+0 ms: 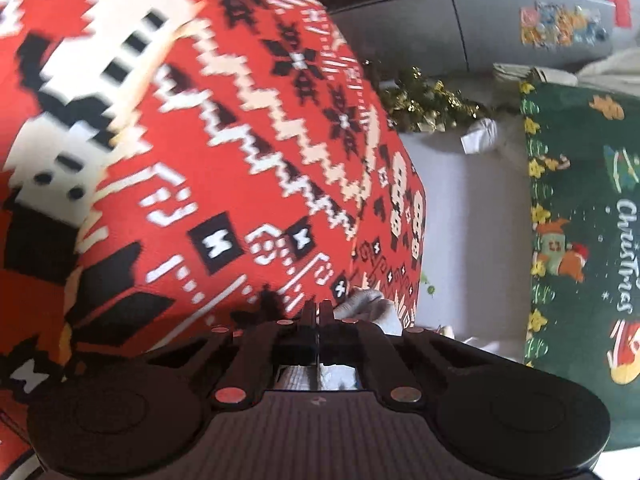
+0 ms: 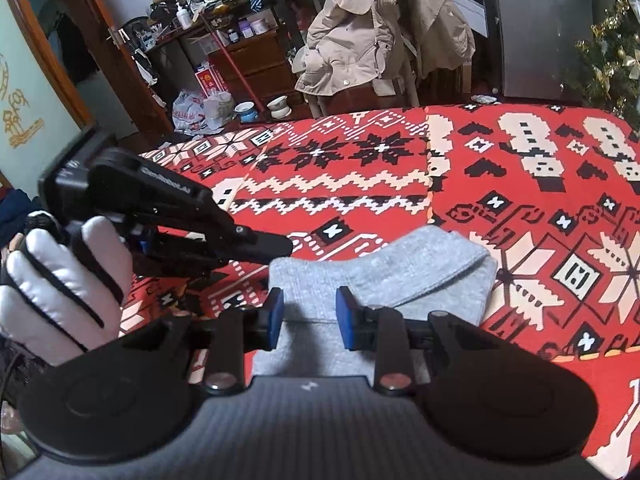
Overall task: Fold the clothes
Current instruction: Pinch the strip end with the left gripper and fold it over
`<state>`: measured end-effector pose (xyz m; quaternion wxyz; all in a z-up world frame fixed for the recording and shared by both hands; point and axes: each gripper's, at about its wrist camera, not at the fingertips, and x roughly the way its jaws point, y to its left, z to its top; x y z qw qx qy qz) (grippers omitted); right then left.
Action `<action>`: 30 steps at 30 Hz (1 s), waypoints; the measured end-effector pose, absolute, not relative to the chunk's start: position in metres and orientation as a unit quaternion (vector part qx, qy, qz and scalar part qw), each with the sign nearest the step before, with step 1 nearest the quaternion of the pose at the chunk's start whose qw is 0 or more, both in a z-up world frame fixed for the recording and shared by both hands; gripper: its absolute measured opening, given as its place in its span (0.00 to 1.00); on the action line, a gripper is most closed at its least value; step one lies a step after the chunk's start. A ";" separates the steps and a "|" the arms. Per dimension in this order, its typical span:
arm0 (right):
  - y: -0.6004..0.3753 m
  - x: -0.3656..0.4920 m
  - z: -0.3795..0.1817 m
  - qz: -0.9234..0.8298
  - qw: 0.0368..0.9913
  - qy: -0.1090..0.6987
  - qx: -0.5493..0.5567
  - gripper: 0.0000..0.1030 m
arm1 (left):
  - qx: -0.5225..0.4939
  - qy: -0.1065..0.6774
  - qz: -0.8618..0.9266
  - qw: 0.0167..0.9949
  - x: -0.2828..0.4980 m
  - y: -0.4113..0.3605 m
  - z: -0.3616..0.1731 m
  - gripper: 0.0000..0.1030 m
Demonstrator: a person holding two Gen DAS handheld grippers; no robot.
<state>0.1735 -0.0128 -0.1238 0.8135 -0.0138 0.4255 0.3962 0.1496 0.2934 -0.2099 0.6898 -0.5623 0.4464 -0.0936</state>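
A small grey knit garment [image 2: 384, 272] lies folded on the red patterned cloth [image 2: 360, 168]. My right gripper [image 2: 308, 314] is open, its blue pads [image 2: 274, 312] either side of the garment's near part, just above it. My left gripper [image 2: 280, 246] comes in from the left, held by a white-gloved hand [image 2: 60, 280], its tip at the garment's left corner. In the left wrist view the left gripper [image 1: 318, 308] has its jaws together on a bit of grey fabric [image 1: 372, 308].
A beige jacket [image 2: 376, 28] hangs on a chair beyond the table. Cluttered shelves [image 2: 224, 20] and bags stand at the back left. A Christmas tree [image 2: 612, 52] is at the far right. A green Christmas mat [image 1: 580, 220] lies on the floor.
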 end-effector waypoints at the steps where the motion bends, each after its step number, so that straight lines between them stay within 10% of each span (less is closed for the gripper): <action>1: -0.015 0.174 -0.123 0.394 0.815 0.424 -0.013 0.30 | -0.561 0.444 -0.098 0.692 0.147 0.293 -0.209 0.01; 10: -0.057 0.195 -0.097 0.326 0.864 0.384 -0.009 0.43 | -0.463 0.439 -0.084 0.765 0.128 0.279 -0.176 0.08; 14: -0.066 0.225 -0.109 0.295 0.865 0.405 -0.015 0.43 | -0.427 0.436 -0.105 0.785 0.123 0.260 -0.167 0.32; 17: -0.066 0.239 -0.122 0.303 0.853 0.426 -0.005 0.43 | -0.393 0.445 -0.107 0.797 0.127 0.245 -0.167 0.29; 20: -0.061 0.239 -0.134 0.304 0.851 0.427 -0.014 0.08 | -0.374 0.459 -0.098 0.800 0.135 0.239 -0.175 0.13; 30: -0.069 0.229 -0.132 0.277 0.875 0.398 0.003 0.29 | -0.333 0.455 -0.077 0.822 0.119 0.237 -0.161 0.14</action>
